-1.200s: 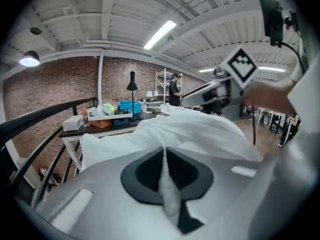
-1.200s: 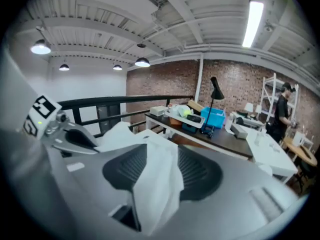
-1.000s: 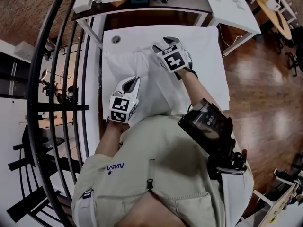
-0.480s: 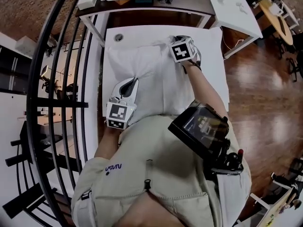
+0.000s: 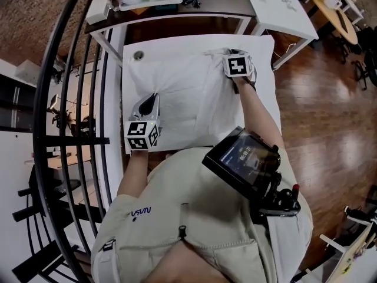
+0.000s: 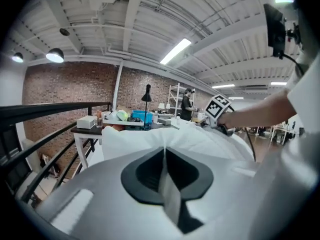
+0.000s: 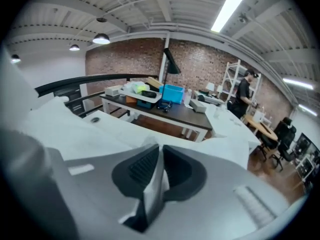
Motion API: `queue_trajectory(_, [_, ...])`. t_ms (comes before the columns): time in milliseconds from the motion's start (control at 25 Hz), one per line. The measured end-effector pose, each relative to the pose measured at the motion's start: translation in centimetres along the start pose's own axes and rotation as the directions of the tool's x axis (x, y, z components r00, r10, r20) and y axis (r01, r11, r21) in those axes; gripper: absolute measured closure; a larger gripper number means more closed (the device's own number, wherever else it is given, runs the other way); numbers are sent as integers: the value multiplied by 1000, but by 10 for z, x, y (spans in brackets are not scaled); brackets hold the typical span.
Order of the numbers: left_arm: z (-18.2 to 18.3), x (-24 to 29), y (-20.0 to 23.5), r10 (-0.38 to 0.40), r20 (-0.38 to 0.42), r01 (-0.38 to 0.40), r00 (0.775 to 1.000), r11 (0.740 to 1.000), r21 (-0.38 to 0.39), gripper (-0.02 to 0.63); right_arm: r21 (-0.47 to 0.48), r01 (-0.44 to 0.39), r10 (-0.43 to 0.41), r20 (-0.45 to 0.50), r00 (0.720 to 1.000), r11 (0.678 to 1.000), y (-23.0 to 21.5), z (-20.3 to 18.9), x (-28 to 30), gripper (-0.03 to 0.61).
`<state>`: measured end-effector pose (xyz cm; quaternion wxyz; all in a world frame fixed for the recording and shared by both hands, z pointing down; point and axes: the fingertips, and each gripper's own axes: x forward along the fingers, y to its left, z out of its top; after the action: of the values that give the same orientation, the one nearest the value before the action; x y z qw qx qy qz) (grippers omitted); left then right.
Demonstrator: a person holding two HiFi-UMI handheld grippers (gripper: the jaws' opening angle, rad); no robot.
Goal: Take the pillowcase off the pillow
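Observation:
A white pillow in its white pillowcase (image 5: 188,93) lies across the white table (image 5: 268,93). My left gripper (image 5: 152,97) is at the pillow's near left edge. In the left gripper view my left gripper (image 6: 164,152) is shut with a fold of the white fabric (image 6: 165,184) pinched between the pads. My right gripper (image 5: 228,54) is at the pillow's far right corner. Its jaws have just been closing, and in the right gripper view my right gripper (image 7: 159,151) now clamps a strip of pillowcase (image 7: 154,189). Where case ends and pillow begins cannot be told.
A black railing (image 5: 76,99) runs along the table's left side. Behind the table stands a dark desk (image 5: 194,5) with a tray and small items, and a white table (image 5: 283,10) is to its right. A grommet hole (image 5: 138,55) marks the table's far left corner.
My right gripper moved from the middle of the pillow to its far right corner and closed on the fabric. My left gripper slid toward the near left edge, still holding fabric.

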<state>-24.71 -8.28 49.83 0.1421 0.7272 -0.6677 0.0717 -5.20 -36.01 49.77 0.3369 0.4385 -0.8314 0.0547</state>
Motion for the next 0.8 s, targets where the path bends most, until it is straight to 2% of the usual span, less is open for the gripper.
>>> queue_trajectory(120, [-6,23,6,17,-44,-14,999,998,67,591,4,-61,61,5,998,998,15,-10,3,523])
queue_trajectory(240, [-6,34,13,33,-55,-29,998,996,82,567,38,-74,73,34,997,997,21,-15,-2,470])
queue_trajectory(400, [3,16,7,38,-30,-34,999,992,123,549,94,-64,50,141,989,994,25,-19,-48,446])
queue_trajectory(520, [9,-8,-13,-37,-26,41,999,982,183,544,135,-75,47,201,978,988,40,-37,-95,446])
queue_trajectory(600, [4,-26,-32,-111,-63,122,992,966,229,514,151,-75,42,214,976,986,58,-59,-124,446])
queue_trajectory(800, [-26,-51,-78,-272,-156,308,950,906,292,422,158,-40,20,132,991,987,112,-130,-177,446])
